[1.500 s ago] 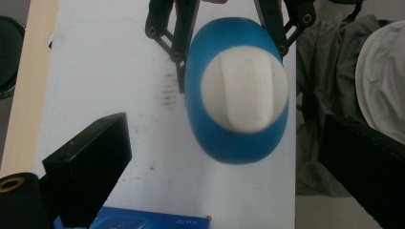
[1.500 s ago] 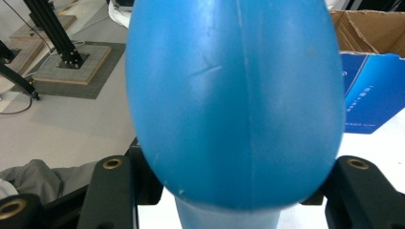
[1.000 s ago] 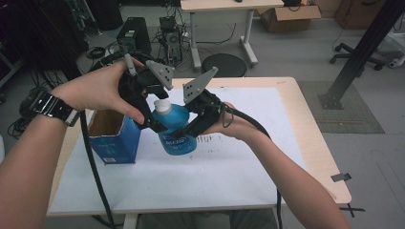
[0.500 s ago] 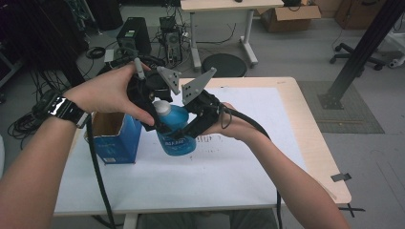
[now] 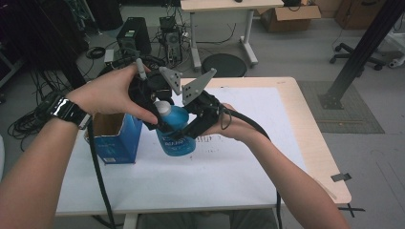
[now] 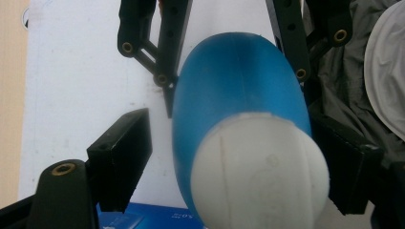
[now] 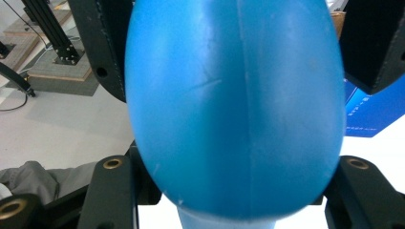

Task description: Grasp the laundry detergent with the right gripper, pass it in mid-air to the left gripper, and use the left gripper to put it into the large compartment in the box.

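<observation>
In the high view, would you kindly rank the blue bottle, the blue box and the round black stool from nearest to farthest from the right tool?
1. Blue bottle: clamped in the right tool.
2. Blue box: on the table, beyond the bottle.
3. Round black stool: on the floor behind the table.

A blue plastic bottle (image 7: 236,105) sits clamped between the black jaws of the right hand-held gripper (image 7: 234,62); a blue box (image 7: 375,112) and white worktop (image 7: 71,129) lie behind.

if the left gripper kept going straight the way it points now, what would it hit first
The white cap of the blue bottle, probably: it already sits between the left gripper's jaws, which have just been closing with a gap still on one side. The right gripper holds the bottle's body.
</observation>
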The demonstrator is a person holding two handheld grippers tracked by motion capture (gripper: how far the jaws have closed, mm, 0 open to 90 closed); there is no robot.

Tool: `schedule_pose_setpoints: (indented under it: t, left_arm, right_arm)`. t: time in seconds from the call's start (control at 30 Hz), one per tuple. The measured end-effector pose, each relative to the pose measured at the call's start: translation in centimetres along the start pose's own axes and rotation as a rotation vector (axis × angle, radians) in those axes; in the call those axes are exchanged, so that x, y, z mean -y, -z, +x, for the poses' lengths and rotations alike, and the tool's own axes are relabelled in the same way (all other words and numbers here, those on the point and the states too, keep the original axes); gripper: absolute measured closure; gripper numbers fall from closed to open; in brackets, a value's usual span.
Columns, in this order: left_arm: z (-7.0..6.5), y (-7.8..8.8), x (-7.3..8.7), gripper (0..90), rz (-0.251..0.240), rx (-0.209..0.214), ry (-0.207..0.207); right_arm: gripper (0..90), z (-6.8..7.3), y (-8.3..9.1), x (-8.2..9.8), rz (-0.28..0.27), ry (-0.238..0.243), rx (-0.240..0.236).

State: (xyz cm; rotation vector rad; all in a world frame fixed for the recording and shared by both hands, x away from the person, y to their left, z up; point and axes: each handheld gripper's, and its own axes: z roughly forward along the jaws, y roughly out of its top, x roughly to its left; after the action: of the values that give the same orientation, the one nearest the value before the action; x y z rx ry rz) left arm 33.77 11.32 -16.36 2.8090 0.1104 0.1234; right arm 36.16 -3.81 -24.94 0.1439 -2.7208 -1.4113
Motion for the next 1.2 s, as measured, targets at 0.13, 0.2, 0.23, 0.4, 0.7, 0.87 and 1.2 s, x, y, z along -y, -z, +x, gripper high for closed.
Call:
schedule_pose_setpoints:
  t: [0.13, 0.2, 0.23, 0.4, 0.7, 0.87, 1.2]
  left_arm:
    - [0.04, 0.03, 0.06, 24.3, 0.005, 0.004, 0.007]
    - [0.04, 0.01, 0.08, 24.9, 0.004, 0.004, 0.007]
    - [0.04, 0.0, 0.08, 25.5, 0.006, 0.005, 0.007]
    - [0.08, -0.12, 0.06, 28.8, 0.012, 0.013, 0.009]
    - [0.09, -0.21, -0.11, 33.4, 0.026, 0.022, 0.028]
    - [0.13, -0.25, -0.22, 37.4, 0.034, 0.03, 0.048]
    - [0.43, -0.25, -0.44, 37.9, 0.031, 0.035, 0.065]
  right_arm:
    - [42.5, 0.07, -0.1, -0.02, 0.003, 0.005, 0.002]
    - [42.5, 0.07, -0.12, -0.02, 0.002, 0.003, 0.003]
    - [42.5, 0.07, -0.13, -0.02, 0.002, 0.003, 0.003]
    - [42.5, 0.06, -0.15, 0.0, 0.001, 0.002, 0.005]
    - [42.5, 0.0, -0.13, 0.14, 0.006, -0.005, 0.012]
    - [42.5, -0.1, -0.1, 0.26, 0.008, -0.012, 0.017]
    - [42.1, -0.3, -0.08, 0.4, 0.003, -0.024, 0.013]
